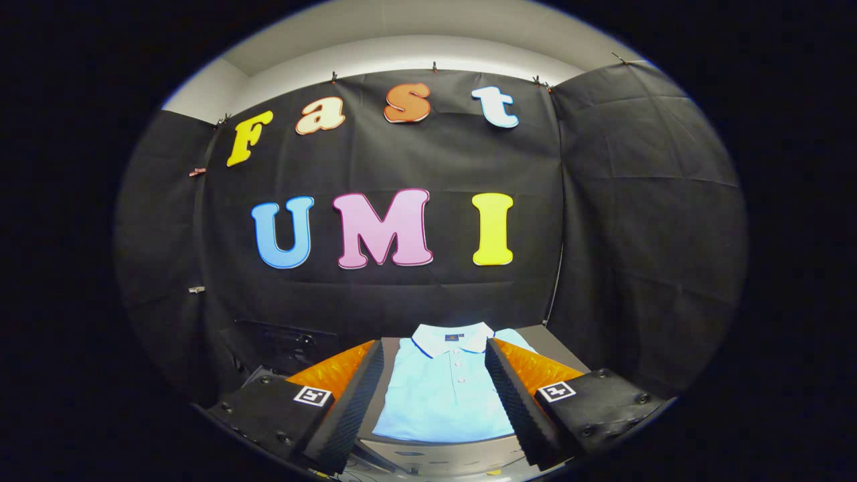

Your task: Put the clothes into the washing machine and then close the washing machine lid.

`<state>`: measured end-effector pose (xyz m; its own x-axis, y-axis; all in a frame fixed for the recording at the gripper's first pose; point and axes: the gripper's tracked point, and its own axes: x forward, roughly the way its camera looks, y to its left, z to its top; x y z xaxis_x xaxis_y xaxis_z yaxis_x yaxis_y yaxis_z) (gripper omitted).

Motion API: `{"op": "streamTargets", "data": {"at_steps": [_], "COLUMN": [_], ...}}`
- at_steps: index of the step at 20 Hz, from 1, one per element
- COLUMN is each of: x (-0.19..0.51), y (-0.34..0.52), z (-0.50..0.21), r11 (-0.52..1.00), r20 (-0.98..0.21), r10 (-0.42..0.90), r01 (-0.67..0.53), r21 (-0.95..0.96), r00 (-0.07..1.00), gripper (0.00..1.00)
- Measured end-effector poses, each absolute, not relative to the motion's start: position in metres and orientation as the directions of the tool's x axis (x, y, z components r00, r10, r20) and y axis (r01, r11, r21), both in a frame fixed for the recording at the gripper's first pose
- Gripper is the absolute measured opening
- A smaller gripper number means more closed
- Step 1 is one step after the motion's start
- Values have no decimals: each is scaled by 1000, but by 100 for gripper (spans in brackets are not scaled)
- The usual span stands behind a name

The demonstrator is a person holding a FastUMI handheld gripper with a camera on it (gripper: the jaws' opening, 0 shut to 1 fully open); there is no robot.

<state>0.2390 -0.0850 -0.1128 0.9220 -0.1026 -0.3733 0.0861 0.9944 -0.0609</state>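
While the tongs [435,402] hang wide apart with nothing between the pads, a light blue polo shirt [438,395] lies folded flat on the grey counter [559,345], seen in the gap between the left finger [348,408] and the right finger [519,402], just ahead of them. White collar faces the black cloth wall [643,234] beyond.
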Motion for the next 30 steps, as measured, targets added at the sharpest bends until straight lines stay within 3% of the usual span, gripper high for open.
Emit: {"op": "streamTargets", "data": {"at_steps": [18, 25, 28, 30], "x": [309, 302, 303, 304], "y": [-142, -144, -149, -152], "z": [-264, -285, -292, -289], "r11": [982, 977, 979, 978], "r20": [-748, -821, -836, -829], "r10": [-190, -212, -204, -208], "r01": [114, 105, 127, 126], "r21": [-152, -185, -161, -167], "r00": [636, 531, 510, 519], "gripper": [94, 95, 93, 77]}}
